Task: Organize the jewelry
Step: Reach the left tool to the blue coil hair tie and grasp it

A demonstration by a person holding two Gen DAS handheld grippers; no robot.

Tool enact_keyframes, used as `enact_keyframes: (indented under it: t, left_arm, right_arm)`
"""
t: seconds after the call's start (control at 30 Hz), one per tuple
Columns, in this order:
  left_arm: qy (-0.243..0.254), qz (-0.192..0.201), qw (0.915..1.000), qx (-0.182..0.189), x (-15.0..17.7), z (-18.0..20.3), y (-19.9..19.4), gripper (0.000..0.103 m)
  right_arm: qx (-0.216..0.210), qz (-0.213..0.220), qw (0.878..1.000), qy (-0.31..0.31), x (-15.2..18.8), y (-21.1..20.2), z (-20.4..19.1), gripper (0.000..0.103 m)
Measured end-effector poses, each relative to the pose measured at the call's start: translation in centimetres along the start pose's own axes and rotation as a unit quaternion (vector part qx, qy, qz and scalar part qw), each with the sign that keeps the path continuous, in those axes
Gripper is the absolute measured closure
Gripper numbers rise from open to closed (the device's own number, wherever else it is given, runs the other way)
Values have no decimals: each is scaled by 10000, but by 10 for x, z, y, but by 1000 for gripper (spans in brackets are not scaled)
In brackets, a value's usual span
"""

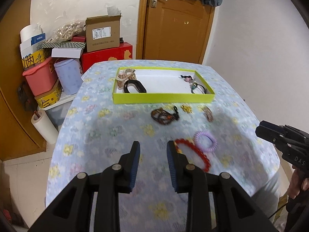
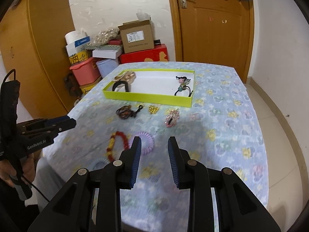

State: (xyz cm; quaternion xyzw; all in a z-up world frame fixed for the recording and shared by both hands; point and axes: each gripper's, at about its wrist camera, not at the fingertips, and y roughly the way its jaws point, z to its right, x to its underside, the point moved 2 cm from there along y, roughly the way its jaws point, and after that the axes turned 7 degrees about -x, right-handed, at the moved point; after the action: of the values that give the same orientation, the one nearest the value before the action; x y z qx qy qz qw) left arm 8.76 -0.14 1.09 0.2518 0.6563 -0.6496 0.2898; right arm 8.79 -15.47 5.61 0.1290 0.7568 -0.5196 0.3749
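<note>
We hold a black two-finger left gripper (image 1: 153, 145) and a matching right gripper (image 2: 154, 141) above the near edge of a tabletop (image 1: 100, 131) covered in pale blue flowered cloth, both with jaws partly open and nothing between them. A shallow lime-green cardboard tray (image 1: 164, 98) near the far edge holds a black oval hair clip (image 1: 135, 86) and beaded hair ties (image 1: 195, 84). On the cloth between tray and near edge lie a red beaded bracelet (image 1: 195, 152), a lilac coiled hair tie (image 1: 205, 141), a dark brown beaded bracelet (image 1: 163, 116) and a small gold ornament (image 1: 186, 108).
</note>
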Motion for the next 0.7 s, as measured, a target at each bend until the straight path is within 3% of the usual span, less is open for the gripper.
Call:
enact_keyframes:
  t: [0.4,0.7]
  left_arm:
    - [92,5,9999,65,16,9,-15,71]
    - [331,-234,9989,233,34,24,1,70]
  right_arm:
    - [-91,22,10000,-9,11,-9,-11,74]
    - [-149,-86,9998,50,16,-2,-7,74]
